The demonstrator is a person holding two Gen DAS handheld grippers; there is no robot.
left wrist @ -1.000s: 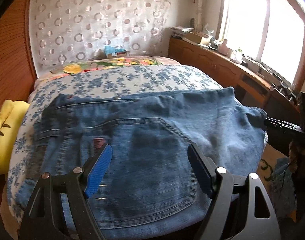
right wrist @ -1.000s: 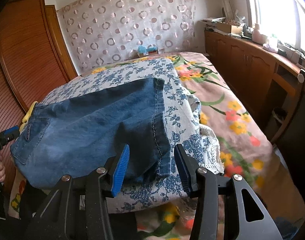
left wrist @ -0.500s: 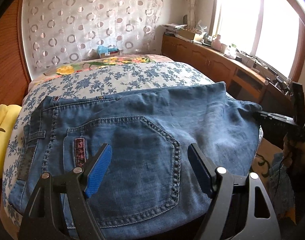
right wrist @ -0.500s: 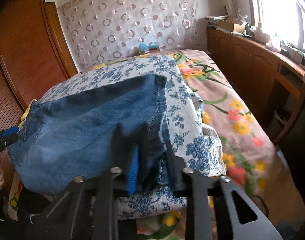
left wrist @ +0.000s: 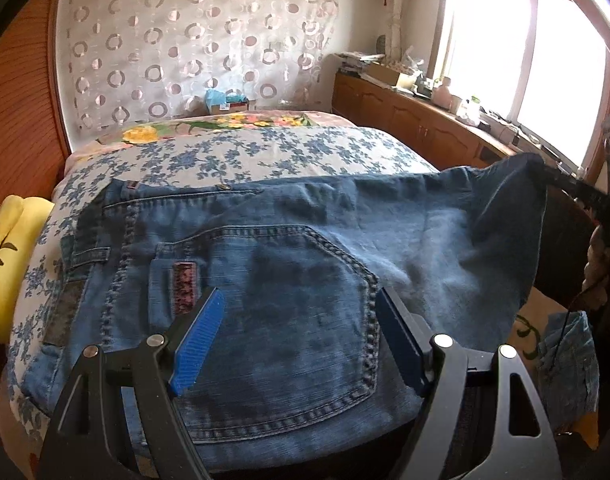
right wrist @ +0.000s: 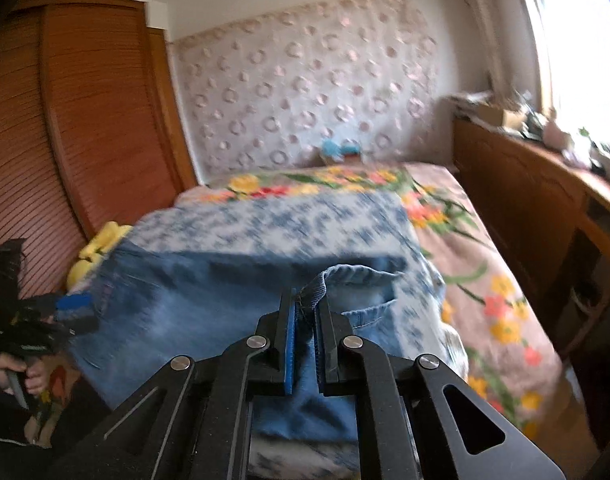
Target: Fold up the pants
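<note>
Blue jeans [left wrist: 289, 264] lie folded across the near end of the bed, back pocket up, waistband at the left. My left gripper [left wrist: 301, 332] is open and empty, hovering over the pocket. My right gripper [right wrist: 305, 320] is shut on the jeans' leg hem [right wrist: 345, 276] and lifts it off the bed; in the left wrist view it shows at the right edge [left wrist: 569, 188] with the raised hem [left wrist: 517, 184]. The left gripper also shows at the left of the blurred right wrist view [right wrist: 71, 304].
The bed carries a blue-flowered quilt [left wrist: 241, 156] over a bright floral sheet [right wrist: 477, 256]. A yellow pillow [left wrist: 5, 264] lies at the left. A wooden wardrobe [right wrist: 65, 120] stands left, low wooden cabinets [left wrist: 417, 120] under the window right. A small box [left wrist: 225, 100] sits by the far curtain.
My right gripper closed on the leg hem and lifted it up and toward the left. My left gripper stayed open over the pocket, drawing back slightly.
</note>
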